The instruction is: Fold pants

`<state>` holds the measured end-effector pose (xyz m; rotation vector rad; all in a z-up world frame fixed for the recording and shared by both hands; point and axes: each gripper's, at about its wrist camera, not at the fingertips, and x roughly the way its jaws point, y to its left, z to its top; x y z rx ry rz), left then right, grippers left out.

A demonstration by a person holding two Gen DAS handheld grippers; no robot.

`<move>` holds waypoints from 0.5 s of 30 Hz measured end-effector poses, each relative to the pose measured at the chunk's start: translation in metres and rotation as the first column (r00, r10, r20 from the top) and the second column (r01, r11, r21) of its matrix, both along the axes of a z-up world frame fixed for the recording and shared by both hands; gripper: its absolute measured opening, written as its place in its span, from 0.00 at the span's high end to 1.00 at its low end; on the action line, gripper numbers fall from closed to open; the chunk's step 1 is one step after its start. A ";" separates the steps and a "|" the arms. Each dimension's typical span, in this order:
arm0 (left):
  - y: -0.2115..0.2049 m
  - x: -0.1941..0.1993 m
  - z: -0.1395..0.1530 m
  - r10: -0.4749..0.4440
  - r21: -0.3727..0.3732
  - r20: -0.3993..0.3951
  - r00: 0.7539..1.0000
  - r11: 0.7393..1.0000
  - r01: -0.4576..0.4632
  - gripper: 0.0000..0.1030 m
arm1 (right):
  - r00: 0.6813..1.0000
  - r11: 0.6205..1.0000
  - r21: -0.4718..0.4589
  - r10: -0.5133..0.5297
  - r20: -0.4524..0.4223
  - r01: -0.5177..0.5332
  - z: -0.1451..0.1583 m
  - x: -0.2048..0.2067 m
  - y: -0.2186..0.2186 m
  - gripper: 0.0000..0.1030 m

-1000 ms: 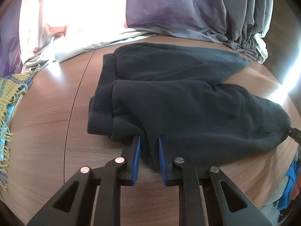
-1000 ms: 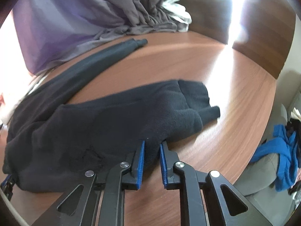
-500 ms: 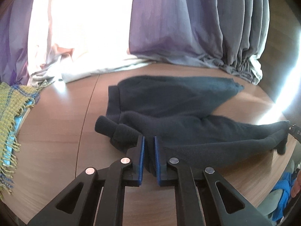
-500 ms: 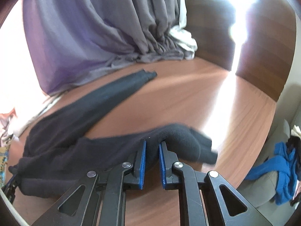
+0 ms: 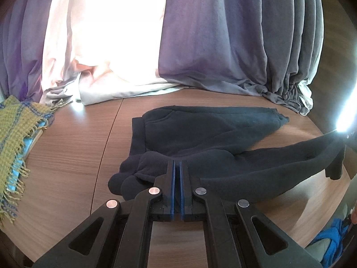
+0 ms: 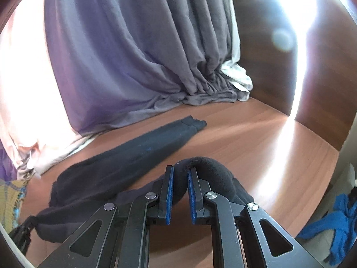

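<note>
Left wrist, left tool [image 5: 176, 167] (level) pinching pants [image 5: 200, 134]

The left gripper [image 5: 176, 167] pinches a bunched fold of the dark pants [image 5: 200, 138], its blue-padded fingers [image 5: 171, 178] nearly touching with only a thin layer of cloth between them. Behind the gripper the waistband end lies flat on the wooden table [image 5: 67, 147]; to its right one leg rises off the table — its far end hangs from a dark clamp [image 5: 350, 137] at the frame's edge. Left of the pants, near the table rim, lies a green fringed scarf [image 5: 15, 134]. Purple curtains [image 5: 212, 44] hang beyond the pants.
</note>
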<state>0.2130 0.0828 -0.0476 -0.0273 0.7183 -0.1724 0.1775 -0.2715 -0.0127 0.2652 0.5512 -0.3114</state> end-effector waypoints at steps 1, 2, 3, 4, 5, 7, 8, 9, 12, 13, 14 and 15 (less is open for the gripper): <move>-0.001 0.000 0.002 0.008 -0.004 0.004 1.000 1.000 -0.008 0.95 | 1.000 1.000 0.000 0.010 0.006 -0.010 0.003 0.002 -0.001 0.87; -0.001 0.001 0.004 0.014 -0.004 0.008 1.000 1.000 -0.014 0.95 | 1.000 1.000 -0.003 0.021 0.012 -0.021 0.006 0.005 -0.001 0.87; -0.002 0.002 0.006 0.020 -0.005 0.013 1.000 1.000 -0.020 0.95 | 1.000 1.000 -0.002 0.027 0.014 -0.027 0.007 0.007 -0.001 0.87; -0.003 0.003 0.008 0.023 -0.007 0.017 1.000 1.000 -0.023 0.95 | 0.999 0.999 0.002 0.035 0.018 -0.035 0.009 0.009 -0.003 0.87; -0.003 0.004 0.010 0.024 -0.007 0.020 1.000 1.000 -0.024 0.95 | 0.999 0.999 0.005 0.044 0.022 -0.044 0.011 0.012 -0.003 0.87; -0.006 0.009 0.015 0.027 -0.003 0.032 0.999 1.000 -0.027 0.95 | 0.998 0.998 0.008 0.059 0.027 -0.059 0.014 0.017 -0.004 0.87; -0.006 0.012 0.018 0.028 -0.002 0.035 0.999 1.000 -0.028 0.95 | 0.997 0.997 0.004 0.071 0.031 -0.071 0.016 0.020 -0.004 0.87; -0.007 0.015 0.020 0.030 0.002 0.040 0.999 1.000 -0.030 0.95 | 0.996 0.997 -0.002 0.078 0.031 -0.078 0.018 0.023 -0.004 0.87; -0.012 0.024 0.028 0.023 0.013 0.054 0.998 1.000 -0.024 0.95 | 0.994 0.995 -0.013 0.101 0.033 -0.100 0.023 0.033 -0.005 0.87; -0.013 0.028 0.030 0.021 0.016 0.057 0.998 1.000 -0.022 0.95 | 0.993 0.994 -0.015 0.110 0.038 -0.109 0.025 0.037 -0.005 0.87; -0.015 0.032 0.032 0.019 0.022 0.060 0.998 1.000 -0.020 0.95 | 0.992 0.993 -0.020 0.118 0.037 -0.118 0.026 0.041 -0.005 0.87; -0.016 0.036 0.034 0.017 0.029 0.061 0.998 0.999 -0.019 0.95 | 0.992 0.992 -0.024 0.121 0.035 -0.121 0.027 0.046 -0.005 0.87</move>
